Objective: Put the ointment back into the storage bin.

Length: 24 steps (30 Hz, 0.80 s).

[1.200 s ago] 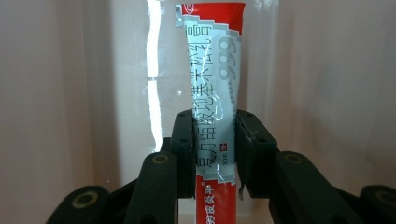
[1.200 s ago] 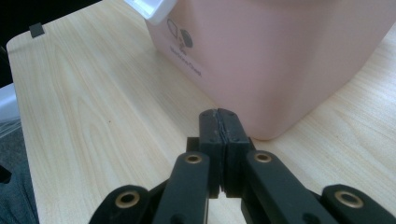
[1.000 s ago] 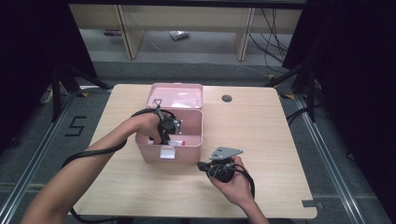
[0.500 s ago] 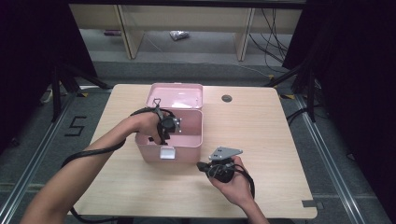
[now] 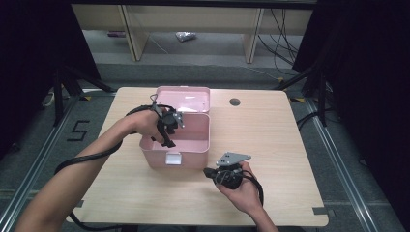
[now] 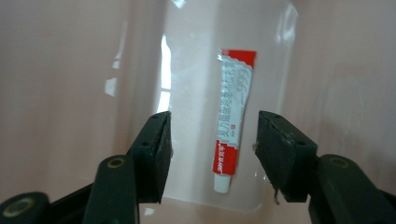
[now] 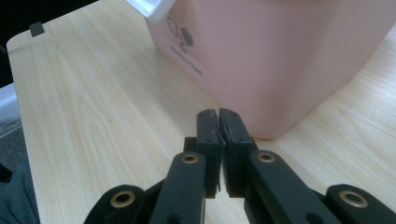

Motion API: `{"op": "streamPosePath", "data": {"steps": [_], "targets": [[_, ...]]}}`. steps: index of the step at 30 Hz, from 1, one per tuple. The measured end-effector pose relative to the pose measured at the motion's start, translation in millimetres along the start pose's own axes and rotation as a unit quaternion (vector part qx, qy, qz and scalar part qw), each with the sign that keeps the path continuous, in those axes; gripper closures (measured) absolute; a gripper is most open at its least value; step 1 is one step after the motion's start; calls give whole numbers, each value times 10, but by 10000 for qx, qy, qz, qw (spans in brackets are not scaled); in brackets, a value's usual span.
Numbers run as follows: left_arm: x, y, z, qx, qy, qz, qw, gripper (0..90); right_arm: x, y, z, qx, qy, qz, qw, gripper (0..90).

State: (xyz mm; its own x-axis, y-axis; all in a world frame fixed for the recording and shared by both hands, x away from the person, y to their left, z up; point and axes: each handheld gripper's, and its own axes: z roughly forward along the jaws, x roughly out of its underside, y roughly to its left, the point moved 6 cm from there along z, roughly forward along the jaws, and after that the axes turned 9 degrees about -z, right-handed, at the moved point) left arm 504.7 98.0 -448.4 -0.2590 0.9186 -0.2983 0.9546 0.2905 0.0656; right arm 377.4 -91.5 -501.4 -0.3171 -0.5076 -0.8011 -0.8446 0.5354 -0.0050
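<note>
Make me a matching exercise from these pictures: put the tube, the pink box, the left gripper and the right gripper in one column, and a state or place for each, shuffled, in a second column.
1. tube
2. pink box
3. left gripper
4. right gripper

A. jaws shut, nothing between them
B. stands on the table with its lid up
C. lies on the box floor
D. jaws open above the tube, having just been opening

Pairs: 1-C, 2-B, 3-D, 4-A

High view overhead, gripper views close, sharing the pink box (image 5: 186, 145).

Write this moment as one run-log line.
left gripper: open, jaws just opening, above tube | tube: lying in pink box | right gripper: shut, empty, beside box
</note>
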Motion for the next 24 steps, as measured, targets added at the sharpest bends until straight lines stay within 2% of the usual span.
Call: {"op": "streamPosePath", "data": {"steps": [4, 6, 12, 13, 14, 15, 16, 18, 19, 21, 22, 24], "targets": [[19, 17, -84, -149, -286, -151, 9994, 455, 0, -1, 1, 0, -1, 3, 10000, 876], [33, 25, -132, -205, -498, -340, 9980, 445, 0, 7, -4, -24, 17, 58, 10000, 872], [86, 82, -246, -405, -903, -387, 9943, 437, 4, 0, -6, -51, 13, 104, 9999, 855], [83, 82, -257, -417, -1047, -497, 9924, 435, 4, -1, -8, -50, 6, 104, 9999, 851], [88, 92, -279, -442, -1108, -478, 9917, 435, 5, -1, -9, -53, 4, 104, 9999, 847], [88, 94, -293, -442, -1215, -550, 9901, 433, 7, 3, -10, -58, 0, 120, 9999, 839], [74, 91, -294, -428, -1399, -686, 9869, 427, 7, -20, -7, -14, -34, -33, 10000, 834], [82, 138, -323, -523, -1485, -796, 9843, 411, 9, -24, -18, 8, -21, 12, 10000, 831], [75, 152, -323, -553, -1583, -940, 9813, 404, 8, -25, -20, 18, -21, 13, 10000, 827], [73, 184, -336, -631, -1697, -1113, 9772, 390, 3, -24, -18, 15, -51, -23, 10000, 822], [73, 200, -349, -665, -1771, -1190, 9747, 388, 2, 0, -27, -8, -28, 90, 10000, 820], [70, 227, -376, -666, -1943, -1397, 9687, 388, -2, 3, -34, 0, -29, 90, 10000, 817]]}}
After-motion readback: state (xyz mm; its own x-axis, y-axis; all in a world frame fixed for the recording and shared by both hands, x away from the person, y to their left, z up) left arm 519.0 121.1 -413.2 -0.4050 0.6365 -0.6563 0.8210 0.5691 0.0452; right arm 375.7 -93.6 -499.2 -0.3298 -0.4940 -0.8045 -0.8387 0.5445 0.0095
